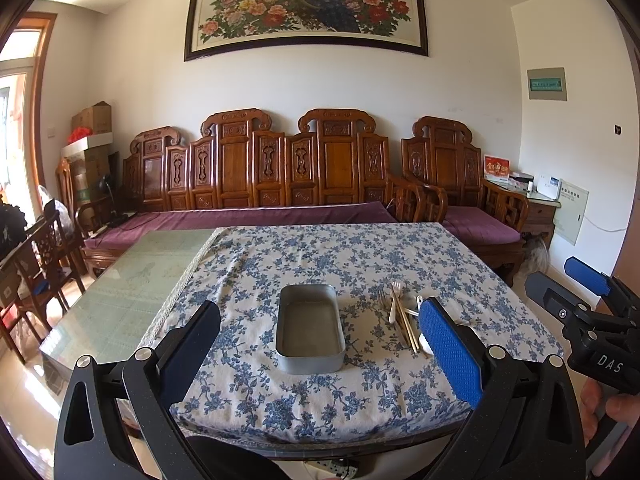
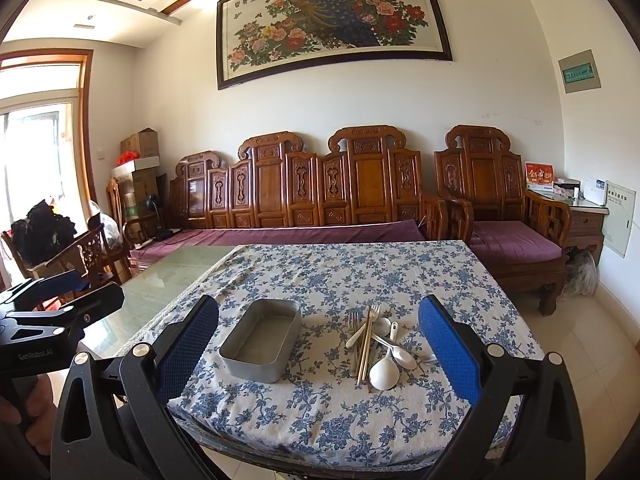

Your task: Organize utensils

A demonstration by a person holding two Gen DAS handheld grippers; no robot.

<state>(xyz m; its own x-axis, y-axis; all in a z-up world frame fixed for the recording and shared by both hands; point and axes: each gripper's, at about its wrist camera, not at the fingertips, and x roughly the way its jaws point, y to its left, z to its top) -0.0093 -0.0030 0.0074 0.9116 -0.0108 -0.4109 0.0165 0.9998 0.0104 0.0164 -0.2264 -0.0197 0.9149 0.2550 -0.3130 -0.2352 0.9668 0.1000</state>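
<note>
Both-handed, the person holds the left gripper (image 1: 320,344) and the right gripper (image 2: 318,344) above the near edge of the floral tablecloth (image 2: 360,276), each with fingers spread wide and holding nothing. On the cloth, an empty metal tin (image 2: 262,338) sits just left of a heap of utensils (image 2: 378,346): forks, spoons, seemingly chopsticks, partly overlapping.

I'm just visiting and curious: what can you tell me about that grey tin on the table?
The tin is a shallow rectangular container with rounded corners, apparently dull grey metal, open-topped and empty. It sits upright on the blue floral tablecloth, its long side running away from the near edge. The pile of utensils lies apart to its right. Nothing touches it but the cloth.
</note>
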